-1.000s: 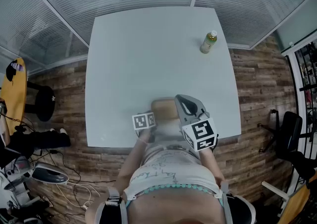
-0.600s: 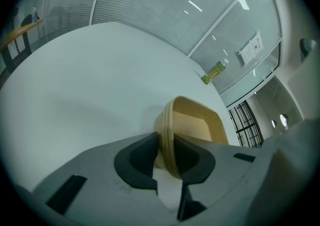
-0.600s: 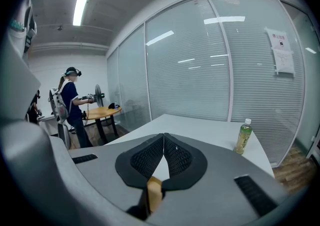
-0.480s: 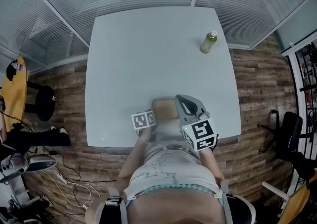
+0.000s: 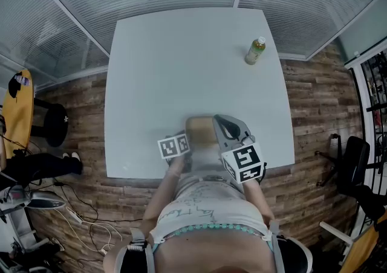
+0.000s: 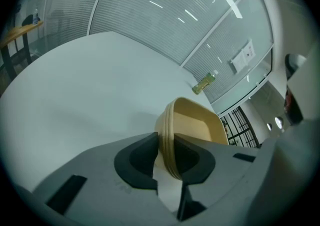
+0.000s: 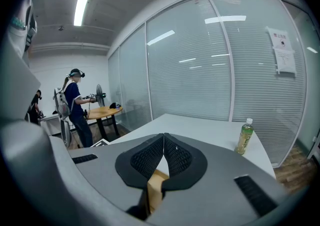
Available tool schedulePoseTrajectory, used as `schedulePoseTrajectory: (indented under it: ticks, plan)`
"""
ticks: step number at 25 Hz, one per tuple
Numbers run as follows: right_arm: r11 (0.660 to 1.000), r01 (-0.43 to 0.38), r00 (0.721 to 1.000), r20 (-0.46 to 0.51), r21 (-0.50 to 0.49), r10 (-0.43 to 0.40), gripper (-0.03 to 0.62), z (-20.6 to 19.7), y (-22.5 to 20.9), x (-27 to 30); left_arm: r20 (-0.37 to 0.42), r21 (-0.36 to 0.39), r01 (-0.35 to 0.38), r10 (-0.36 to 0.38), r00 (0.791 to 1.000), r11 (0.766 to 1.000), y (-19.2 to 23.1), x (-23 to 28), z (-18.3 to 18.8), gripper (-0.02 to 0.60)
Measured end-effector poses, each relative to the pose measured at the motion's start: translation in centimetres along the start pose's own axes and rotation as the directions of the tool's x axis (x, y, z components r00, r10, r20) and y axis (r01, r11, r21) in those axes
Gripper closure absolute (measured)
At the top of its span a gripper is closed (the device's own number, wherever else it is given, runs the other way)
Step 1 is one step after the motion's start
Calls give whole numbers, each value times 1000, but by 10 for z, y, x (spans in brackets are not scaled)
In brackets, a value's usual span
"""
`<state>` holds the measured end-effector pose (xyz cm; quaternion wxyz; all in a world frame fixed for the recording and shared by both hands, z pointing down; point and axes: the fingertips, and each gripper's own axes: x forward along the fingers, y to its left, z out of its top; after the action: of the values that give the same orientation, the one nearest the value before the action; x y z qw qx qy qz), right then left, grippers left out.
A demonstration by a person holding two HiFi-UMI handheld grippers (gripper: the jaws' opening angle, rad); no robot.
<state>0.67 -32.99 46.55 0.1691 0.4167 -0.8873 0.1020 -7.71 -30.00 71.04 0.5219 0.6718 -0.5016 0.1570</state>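
A tan woven basket sits at the near edge of the white table. My left gripper is shut on its left rim; in the left gripper view the rim stands pinched between the jaws of that gripper, and the basket's hollow opens beyond them. My right gripper is at the basket's right side. In the right gripper view the jaws of that gripper meet at their tips, with a strip of tan rim clamped lower down.
A green drink bottle stands at the table's far right. Glass walls with blinds enclose the table's far sides. A person stands by a round wooden table. A black chair is on the wooden floor at the right.
The left gripper has shifted slightly left and turned a little with the basket rim still in it. The right gripper has barely moved.
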Motion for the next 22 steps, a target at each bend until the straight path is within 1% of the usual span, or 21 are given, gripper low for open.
schedulePoseTrajectory:
  ticks: [10, 16, 22]
  plan:
    - [1000, -7, 1000, 1, 2, 7, 594, 0, 1, 1, 103, 20, 43, -44, 994, 999, -22, -29, 34, 525]
    - [1000, -6, 1000, 1, 2, 6, 594, 1, 0, 1, 169, 33, 68, -72, 983, 997, -35, -47, 57, 526]
    - [1000, -6, 1000, 3, 0, 6, 594, 2, 2, 0, 212, 42, 88, -94, 973, 995, -47, -64, 71, 526]
